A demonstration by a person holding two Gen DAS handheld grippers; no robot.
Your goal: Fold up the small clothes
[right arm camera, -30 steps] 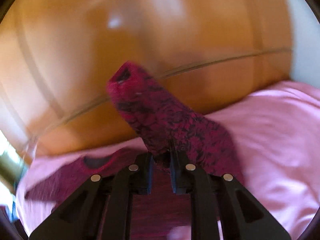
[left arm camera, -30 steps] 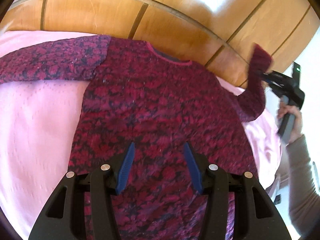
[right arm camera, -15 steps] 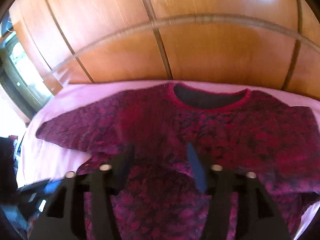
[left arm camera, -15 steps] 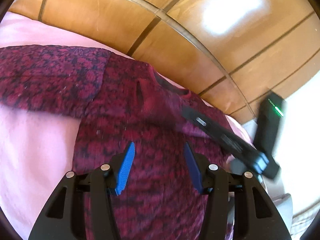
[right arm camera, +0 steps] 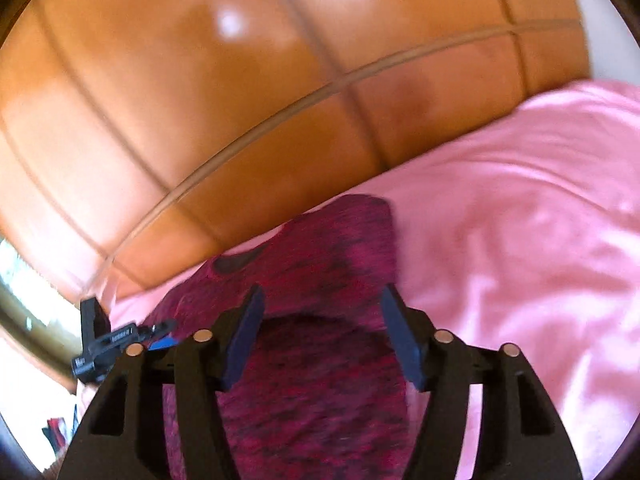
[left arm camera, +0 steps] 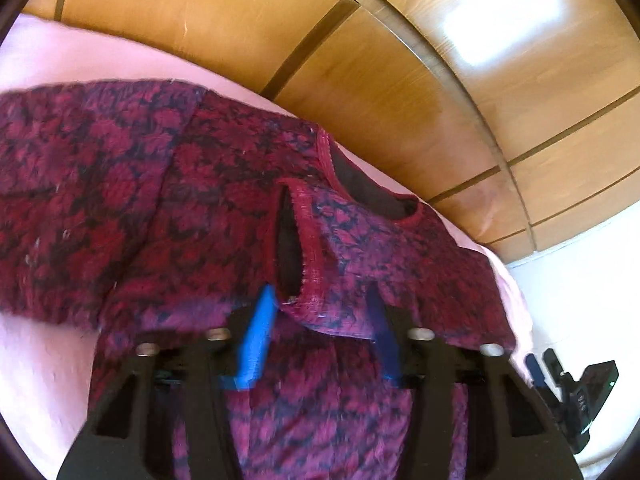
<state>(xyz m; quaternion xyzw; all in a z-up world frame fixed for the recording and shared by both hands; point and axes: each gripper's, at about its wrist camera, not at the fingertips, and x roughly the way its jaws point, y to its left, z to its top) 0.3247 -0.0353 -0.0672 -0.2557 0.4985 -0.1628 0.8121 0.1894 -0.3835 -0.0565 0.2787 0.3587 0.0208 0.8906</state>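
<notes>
Sweater [left arm camera: 208,216]: dark red/black knit, lying flat on pink bed sheet [right arm camera: 520,240]; right sleeve [left arm camera: 360,256] folded across chest, cuff open toward centre. Left tongs [left arm camera: 320,320]: blue pads, jaws just closing, still apart in view, over sleeve edge; grip can't tell. Right tongs [right arm camera: 322,320]: jaws apart, released, nothing betw. them, above sweater body. Far: wooden headboard [left arm camera: 380,80], glossy panels.
</notes>
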